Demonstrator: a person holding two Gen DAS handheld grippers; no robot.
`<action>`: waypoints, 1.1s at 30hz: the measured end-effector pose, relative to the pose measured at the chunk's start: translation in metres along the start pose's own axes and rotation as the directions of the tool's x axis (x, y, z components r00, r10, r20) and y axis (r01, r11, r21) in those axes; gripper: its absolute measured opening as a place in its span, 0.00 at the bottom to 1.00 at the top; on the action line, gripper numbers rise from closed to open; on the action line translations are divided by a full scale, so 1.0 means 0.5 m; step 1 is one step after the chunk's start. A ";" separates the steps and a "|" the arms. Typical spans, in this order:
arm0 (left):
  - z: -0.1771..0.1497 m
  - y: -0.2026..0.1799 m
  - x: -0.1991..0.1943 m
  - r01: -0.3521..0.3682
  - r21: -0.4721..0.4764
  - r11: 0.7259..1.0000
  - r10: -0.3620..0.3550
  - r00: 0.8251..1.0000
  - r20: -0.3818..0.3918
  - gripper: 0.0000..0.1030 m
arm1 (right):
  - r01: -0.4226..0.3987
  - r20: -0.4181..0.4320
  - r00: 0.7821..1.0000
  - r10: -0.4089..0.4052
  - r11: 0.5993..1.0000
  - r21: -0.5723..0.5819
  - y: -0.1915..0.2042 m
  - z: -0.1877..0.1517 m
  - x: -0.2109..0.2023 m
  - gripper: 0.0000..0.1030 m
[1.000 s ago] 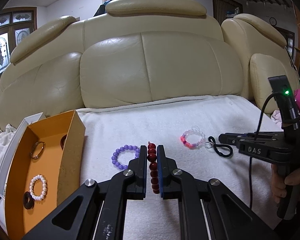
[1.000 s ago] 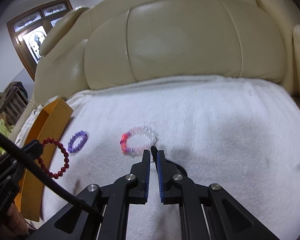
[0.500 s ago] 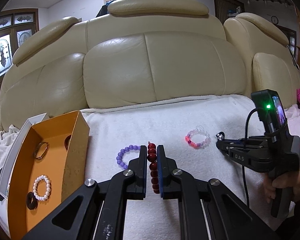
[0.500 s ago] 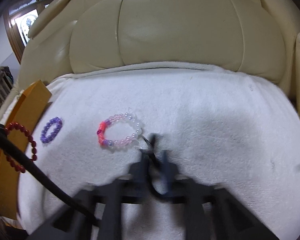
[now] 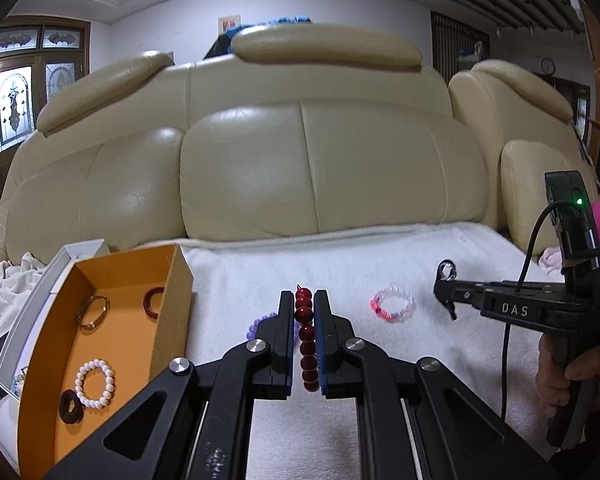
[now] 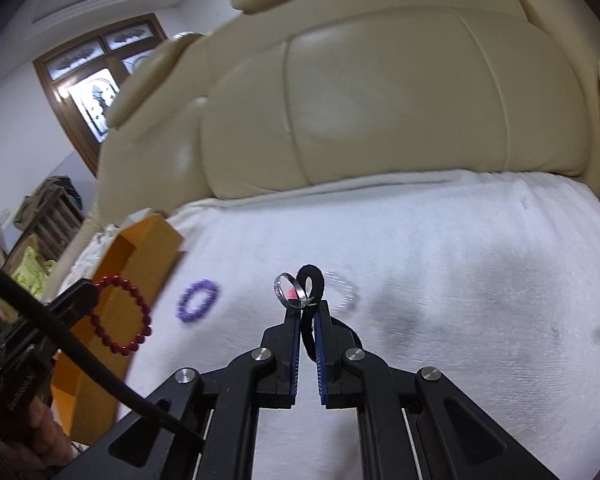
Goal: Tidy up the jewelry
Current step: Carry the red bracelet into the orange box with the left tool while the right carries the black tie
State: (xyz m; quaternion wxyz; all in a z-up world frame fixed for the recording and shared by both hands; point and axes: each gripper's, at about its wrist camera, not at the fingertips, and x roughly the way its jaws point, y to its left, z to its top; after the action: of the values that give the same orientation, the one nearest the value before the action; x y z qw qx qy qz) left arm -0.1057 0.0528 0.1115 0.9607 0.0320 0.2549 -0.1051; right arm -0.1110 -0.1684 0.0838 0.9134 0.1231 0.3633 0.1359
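Between your left tool's (image 5: 305, 336) fingers sits the red bead bracelet (image 5: 305, 334), clamped tight, its loop standing edge-on and running along the fingers, clear of the towel. Right tool (image 6: 308, 312) has just closed too: it pinches a black cord loop (image 6: 311, 286) w/ a small silver ring (image 6: 288, 292) tied on, lifted off the towel.

Orange box (image 5: 112, 280) lies to the left of both tools, w/ its near wall just beside the left tool; right tool is well apart from it across the white towel (image 5: 380, 264). So left hand is nearer and I'd judge it goes first: swing left over the box wall, then let go. The bracelet's long axis points fwd, roughly parallel to the box's long side, so it should drop in w/o turning.

Already inside the box: a white bead bracelet (image 5: 94, 383), a black ring-shaped piece (image 5: 70, 407) touching it, a thin bangle (image 5: 93, 311) and a dark red ring (image 5: 153, 302) further back.

Left on the towel: purple bead bracelet (image 6: 198, 300), partly hidden behind your left fingers, and pink-and-clear bracelet (image 5: 392, 304) between the two tools. Beyond all that, the cream sofa back (image 5: 320, 160).
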 end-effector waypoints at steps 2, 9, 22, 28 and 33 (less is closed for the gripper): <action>0.002 0.008 -0.011 -0.011 -0.003 1.000 0.011 1.000 0.018 0.09 | -0.026 0.009 1.000 0.026 1.000 -0.009 0.021 -0.001 -0.007 0.07; 0.009 0.077 -0.061 -0.048 -0.086 0.995 0.055 0.996 0.076 0.09 | -0.097 0.034 0.995 0.098 0.994 -0.047 0.106 -0.006 -0.020 0.07; -0.005 0.282 -0.151 -0.131 -0.276 0.952 0.175 0.974 0.141 0.09 | -0.220 0.009 0.975 0.222 0.970 -0.108 0.275 -0.022 0.003 0.07; -0.036 0.372 -0.165 -0.181 -0.343 0.922 0.225 0.970 0.093 0.09 | -0.273 -0.059 0.962 0.268 0.955 -0.117 0.375 0.007 0.068 0.07; -0.059 0.420 -0.162 -0.152 -0.394 0.907 0.179 0.983 0.031 0.09 | -0.279 -0.173 0.952 0.253 0.950 -0.143 0.466 0.038 0.159 0.07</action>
State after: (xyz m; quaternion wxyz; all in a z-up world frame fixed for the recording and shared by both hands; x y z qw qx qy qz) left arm -0.1428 0.2762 0.1277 0.9611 -0.1416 0.2352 0.0285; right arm -0.0793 0.0734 0.1226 0.8632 0.0840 0.3997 0.2968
